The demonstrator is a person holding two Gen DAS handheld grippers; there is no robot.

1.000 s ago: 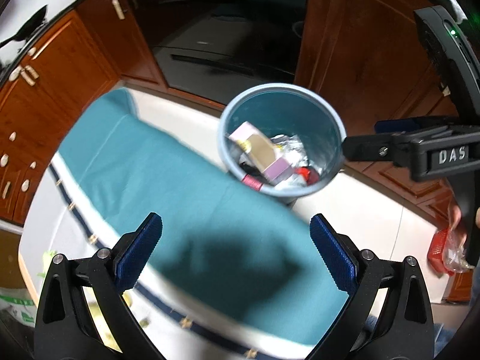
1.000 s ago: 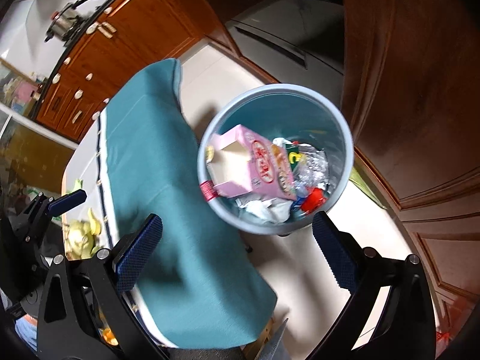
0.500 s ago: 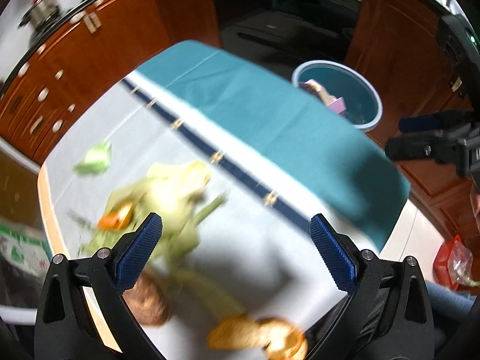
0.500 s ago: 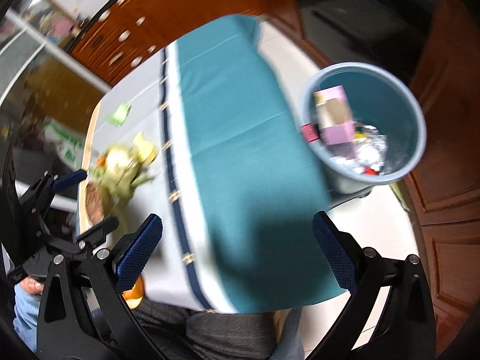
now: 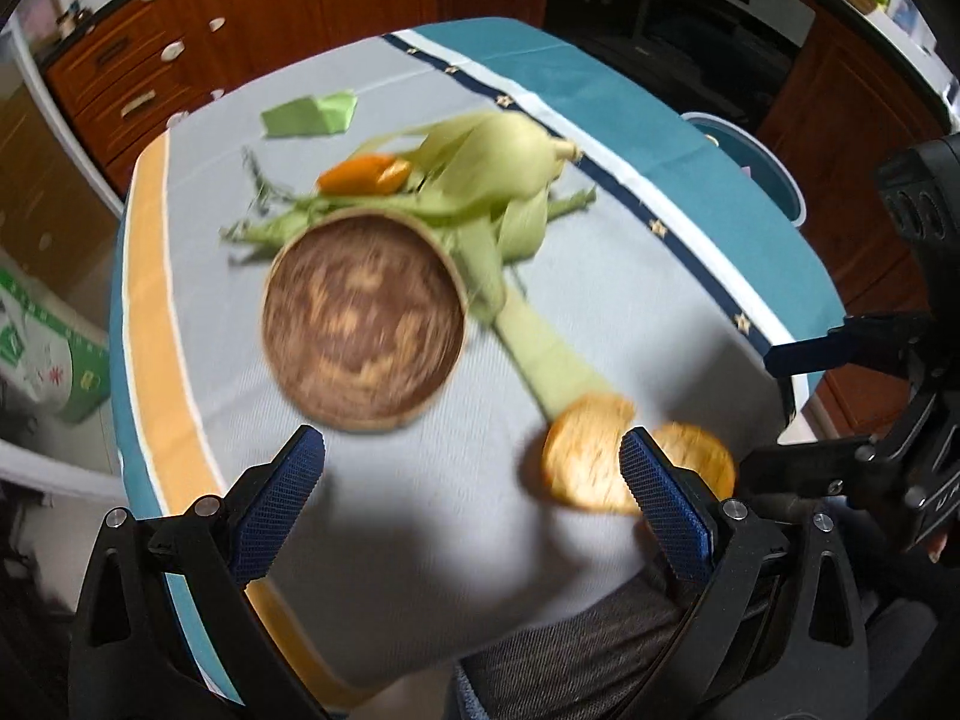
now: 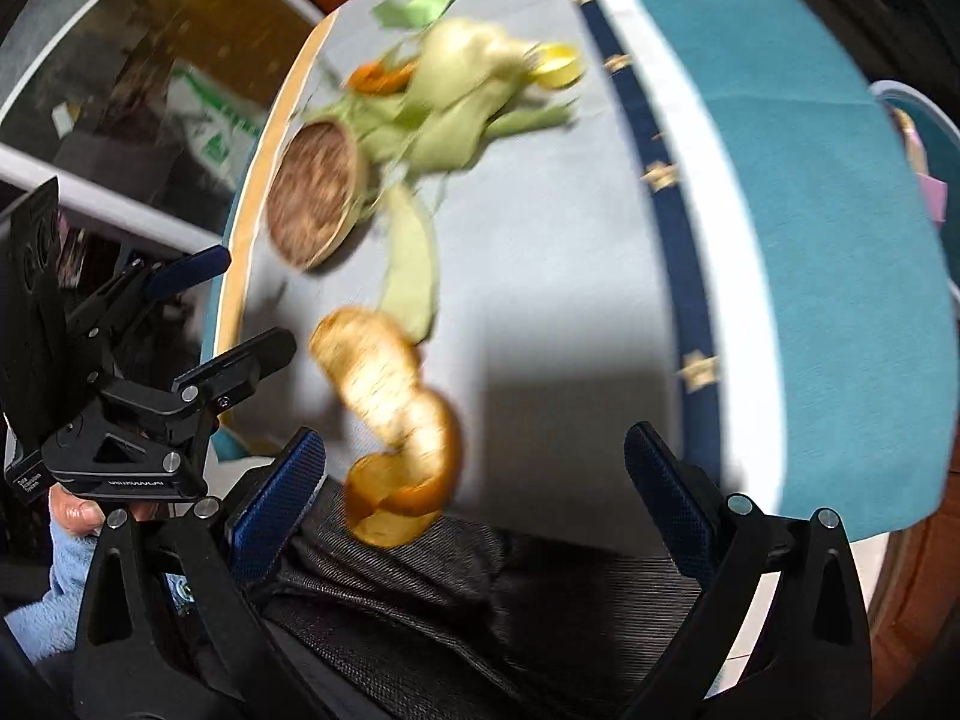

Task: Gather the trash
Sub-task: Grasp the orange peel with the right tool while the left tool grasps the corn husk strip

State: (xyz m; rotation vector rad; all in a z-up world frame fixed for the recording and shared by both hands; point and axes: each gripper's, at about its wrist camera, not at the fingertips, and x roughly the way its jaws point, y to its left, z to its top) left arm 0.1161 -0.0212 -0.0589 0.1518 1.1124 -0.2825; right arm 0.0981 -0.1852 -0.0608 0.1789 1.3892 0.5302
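Both views are blurred. Green corn husks (image 5: 480, 180) (image 6: 456, 120), an orange peel piece (image 5: 366, 175), a folded green paper (image 5: 309, 115) and two yellow-brown peel halves (image 5: 591, 459) (image 6: 384, 384) lie on the table. My left gripper (image 5: 471, 498) is open and empty above the near table edge, beside the peel halves. My right gripper (image 6: 474, 480) is open and empty, low over the near edge with the peel halves between its fingers' line of sight. The blue trash bin (image 5: 756, 156) (image 6: 918, 120) stands past the table's far right side.
A round brown woven coaster (image 5: 363, 324) (image 6: 315, 201) lies by the husks. The table has a grey cloth (image 5: 600, 300) with teal and orange borders. Wooden cabinets (image 5: 240, 30) and a dark oven stand behind. A person's lap is at the near edge.
Both grippers have swung away from over the trash bin back to the table's near side. The husks, coaster and peels have come into view; the bin is now at the far right edge.
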